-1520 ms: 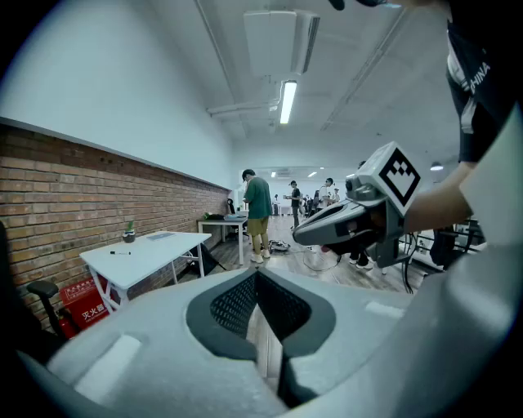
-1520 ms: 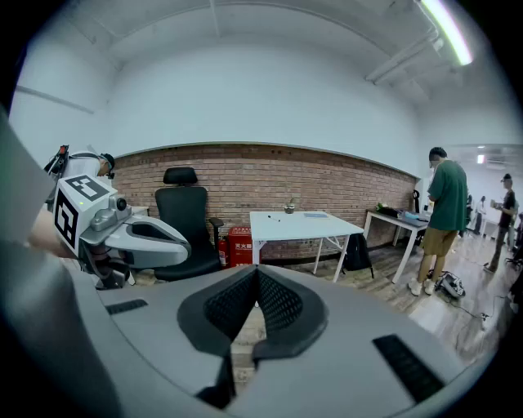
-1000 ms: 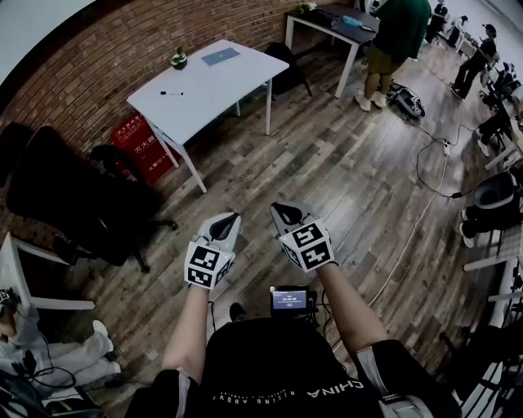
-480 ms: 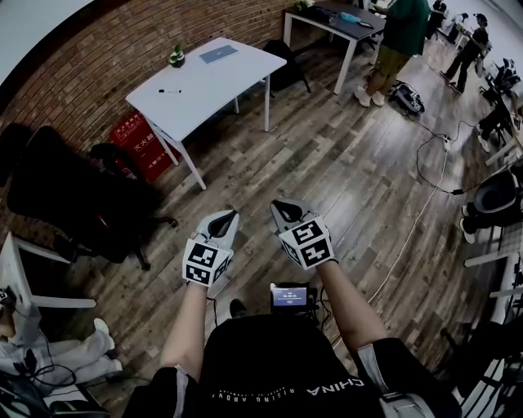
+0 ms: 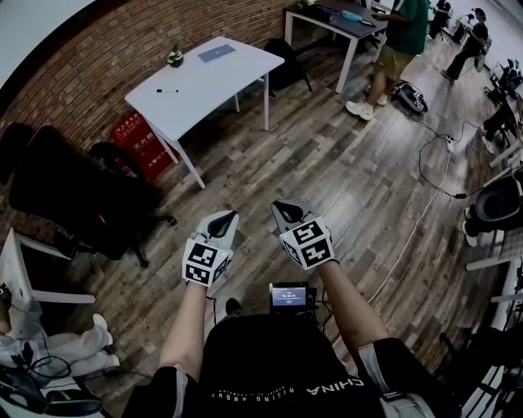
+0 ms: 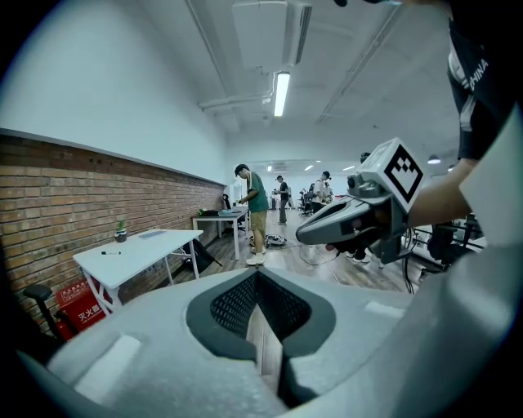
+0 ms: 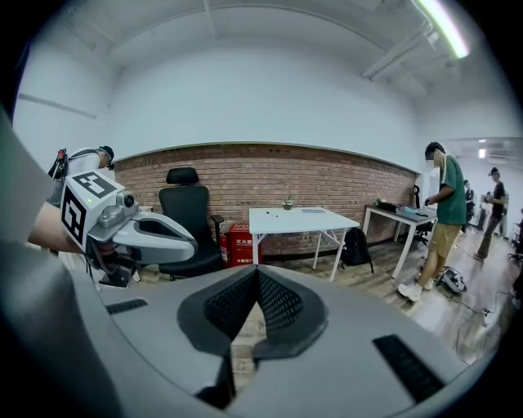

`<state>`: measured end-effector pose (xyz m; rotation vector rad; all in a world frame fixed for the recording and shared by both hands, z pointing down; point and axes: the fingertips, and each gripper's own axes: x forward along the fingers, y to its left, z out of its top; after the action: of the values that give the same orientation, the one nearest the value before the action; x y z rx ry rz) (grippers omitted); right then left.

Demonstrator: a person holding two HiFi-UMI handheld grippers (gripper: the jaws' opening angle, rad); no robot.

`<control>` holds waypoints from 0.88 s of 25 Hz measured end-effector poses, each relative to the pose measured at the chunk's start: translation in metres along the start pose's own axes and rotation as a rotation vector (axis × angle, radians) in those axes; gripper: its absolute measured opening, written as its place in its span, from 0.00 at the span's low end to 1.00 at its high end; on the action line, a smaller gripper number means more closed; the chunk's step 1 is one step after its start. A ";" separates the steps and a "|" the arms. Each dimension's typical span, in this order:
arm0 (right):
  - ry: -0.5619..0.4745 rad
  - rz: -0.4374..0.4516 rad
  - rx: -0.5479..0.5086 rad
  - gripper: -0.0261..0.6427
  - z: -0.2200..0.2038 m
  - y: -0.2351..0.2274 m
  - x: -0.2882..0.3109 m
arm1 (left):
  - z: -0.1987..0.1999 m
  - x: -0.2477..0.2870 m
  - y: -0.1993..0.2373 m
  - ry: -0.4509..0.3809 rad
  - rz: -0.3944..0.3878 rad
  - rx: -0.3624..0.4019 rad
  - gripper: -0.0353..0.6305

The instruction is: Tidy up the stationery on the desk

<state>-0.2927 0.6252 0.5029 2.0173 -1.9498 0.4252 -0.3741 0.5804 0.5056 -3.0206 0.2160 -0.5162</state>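
A white desk [image 5: 208, 82] stands by the brick wall, far ahead of me. On it lie a black pen [image 5: 167, 91], a grey-blue flat sheet [image 5: 216, 54] and a small potted plant [image 5: 176, 57]. In front of my chest, over the wood floor, I hold my left gripper [image 5: 230, 217] and right gripper [image 5: 279, 207] side by side. Both are shut and empty. The left gripper view has its jaws [image 6: 258, 277] closed, with the desk [image 6: 139, 249] off to the left. The right gripper view has its jaws [image 7: 257, 273] closed, with the desk [image 7: 298, 216] straight ahead.
A black office chair [image 5: 73, 204] and red crates [image 5: 139, 143] stand left of the desk, and a dark bag [image 5: 286, 69] sits behind it. A person in a green shirt [image 5: 400, 33] stands at a dark desk [image 5: 335, 23]. Cables [image 5: 433, 163] trail across the floor at right.
The person in green has stepped with one foot. Both grippers have stayed shut and almost in place, and the view has shifted slightly.
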 end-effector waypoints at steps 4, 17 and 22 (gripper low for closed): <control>0.000 0.007 -0.001 0.05 -0.007 -0.016 -0.006 | 0.002 0.009 -0.011 0.009 0.019 0.002 0.06; 0.049 0.011 0.028 0.05 -0.027 -0.061 0.019 | -0.018 0.052 0.009 0.045 0.033 -0.048 0.06; 0.075 -0.007 0.037 0.05 -0.016 -0.082 0.058 | -0.021 0.083 0.049 0.040 0.012 -0.069 0.06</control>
<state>-0.2092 0.5814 0.5410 1.9999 -1.9037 0.5306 -0.3101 0.5187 0.5476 -3.0757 0.2593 -0.5812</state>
